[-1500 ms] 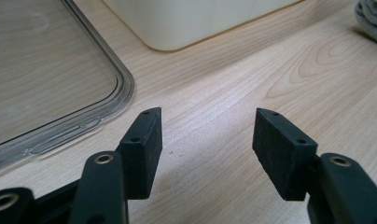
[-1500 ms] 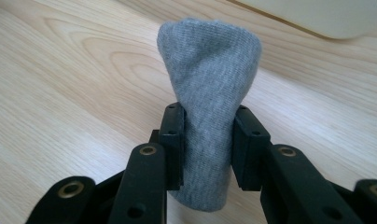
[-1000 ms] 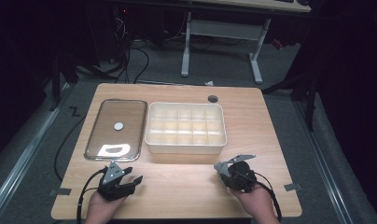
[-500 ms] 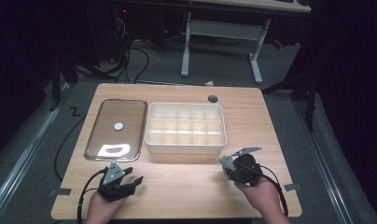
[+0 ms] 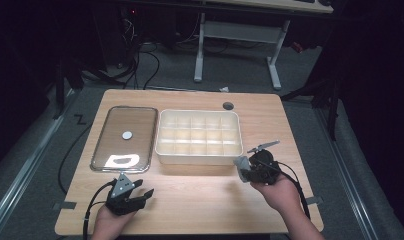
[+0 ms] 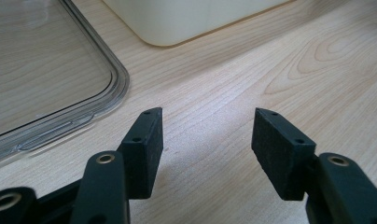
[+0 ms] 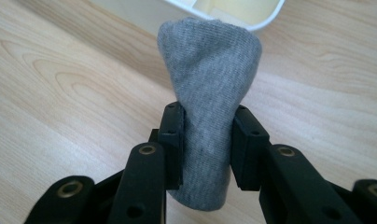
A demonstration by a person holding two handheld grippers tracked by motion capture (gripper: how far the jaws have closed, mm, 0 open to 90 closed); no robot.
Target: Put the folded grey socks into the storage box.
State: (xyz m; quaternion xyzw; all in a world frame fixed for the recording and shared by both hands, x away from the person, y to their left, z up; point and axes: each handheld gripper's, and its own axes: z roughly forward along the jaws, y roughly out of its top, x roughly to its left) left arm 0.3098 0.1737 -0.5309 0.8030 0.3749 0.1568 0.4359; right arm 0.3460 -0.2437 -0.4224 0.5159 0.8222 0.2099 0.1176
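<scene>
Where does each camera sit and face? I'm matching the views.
High view: above the near edge, looking forward and down on the table; both hands enter below.
Left gripper view: rides the open left tool, facing the clear lid.
Right gripper view: rides the right tool, shut on a grey sock.
All share the divided bin.

A light wooden worktop (image 5: 190, 200) stands on grey carpet (image 5: 310, 125) in a dim room whose edges fall into darkness. Beyond it, the white legs of another desk (image 5: 237, 50) rise from the floor, with black cables (image 5: 140, 60) tangled beside them. Strips of grey tape (image 5: 62, 205) mark the worktop's near corners.
</scene>
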